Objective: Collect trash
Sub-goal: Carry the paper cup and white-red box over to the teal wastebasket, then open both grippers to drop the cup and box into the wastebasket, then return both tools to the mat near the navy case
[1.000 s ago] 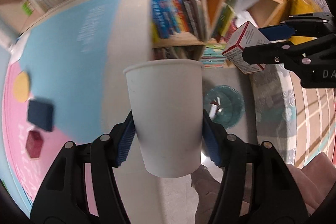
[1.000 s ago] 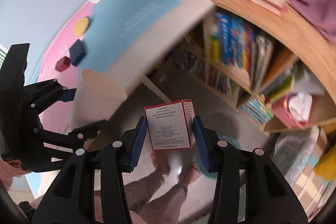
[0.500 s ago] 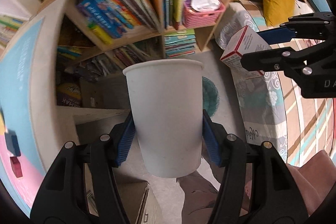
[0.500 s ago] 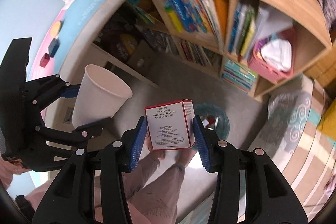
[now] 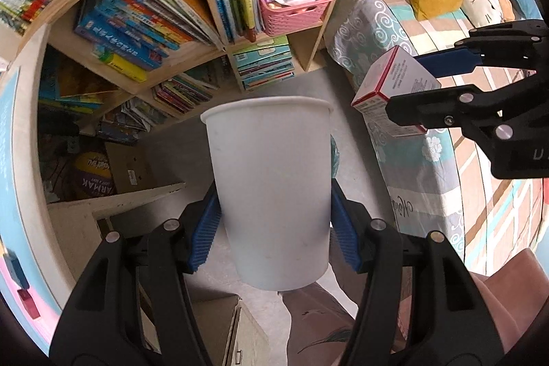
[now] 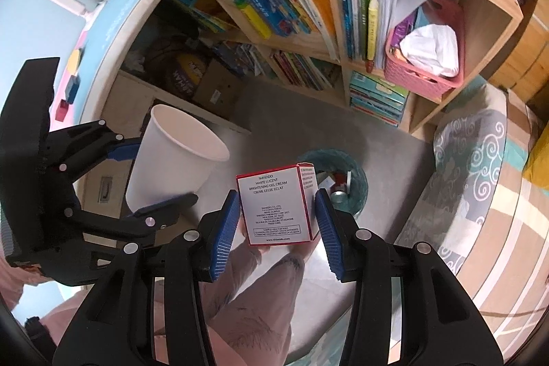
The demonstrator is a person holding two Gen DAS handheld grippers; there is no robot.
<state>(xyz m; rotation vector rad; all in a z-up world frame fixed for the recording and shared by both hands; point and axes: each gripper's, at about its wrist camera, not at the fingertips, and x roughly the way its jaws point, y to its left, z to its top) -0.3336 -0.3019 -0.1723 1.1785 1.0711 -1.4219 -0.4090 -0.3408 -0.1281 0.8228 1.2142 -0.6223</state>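
My left gripper (image 5: 271, 222) is shut on a white paper cup (image 5: 271, 187), held upright in the air; the cup also shows at the left of the right wrist view (image 6: 175, 160). My right gripper (image 6: 276, 218) is shut on a small white and red cream box (image 6: 278, 204), which also shows at the right of the left wrist view (image 5: 391, 91). A teal trash bin (image 6: 357, 191) with some trash in it stands on the grey floor just beyond the box. In the left wrist view the cup hides almost all of the bin.
A wooden bookshelf (image 6: 346, 33) full of books, with a pink basket (image 6: 422, 78), stands behind the bin. A bed with patterned bedding (image 6: 470, 180) is at the right. A desk with a blue and pink top (image 6: 113, 33) is at the left, boxes beneath it.
Both grippers have swung away from the desk toward the bookshelf and the floor. The bin is now closer below the box. Both still hold their items.
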